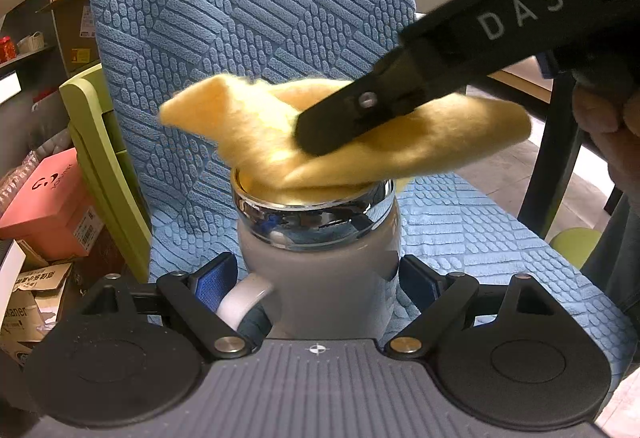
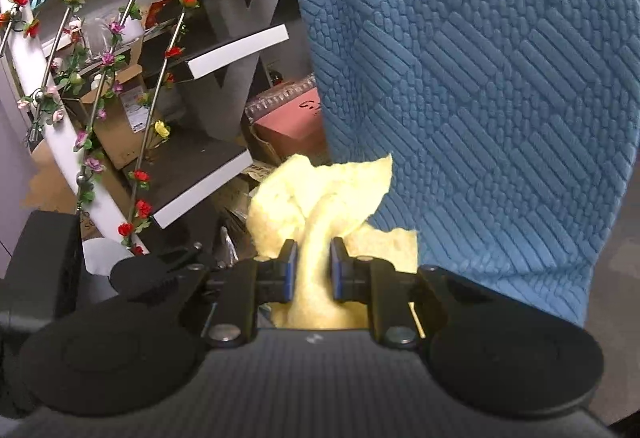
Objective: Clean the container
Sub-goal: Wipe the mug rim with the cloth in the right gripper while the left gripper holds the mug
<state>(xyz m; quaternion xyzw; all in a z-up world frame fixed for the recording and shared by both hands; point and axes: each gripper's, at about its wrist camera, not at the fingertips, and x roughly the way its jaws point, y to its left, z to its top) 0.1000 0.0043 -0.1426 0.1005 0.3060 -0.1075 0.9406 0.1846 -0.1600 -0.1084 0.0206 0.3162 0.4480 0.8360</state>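
Note:
A grey container [image 1: 320,270] with a chrome rim [image 1: 312,209] and a white handle [image 1: 244,302] stands upright in front of the blue-covered chair. My left gripper [image 1: 316,282] is shut on its body, one blue pad on each side. My right gripper [image 2: 313,270] is shut on a yellow cloth [image 2: 320,193]. In the left wrist view the right gripper's black finger [image 1: 360,113] comes in from the upper right and presses the yellow cloth [image 1: 360,145] down onto the container's open mouth. The inside of the container is hidden by the cloth.
A chair draped in a textured blue towel [image 1: 248,17] fills the background, also in the right wrist view [image 2: 500,97]. A green chair frame [image 1: 96,141], a pink box [image 1: 52,205] and cardboard boxes lie left. Stairs with flower garlands [image 2: 120,77] stand beyond.

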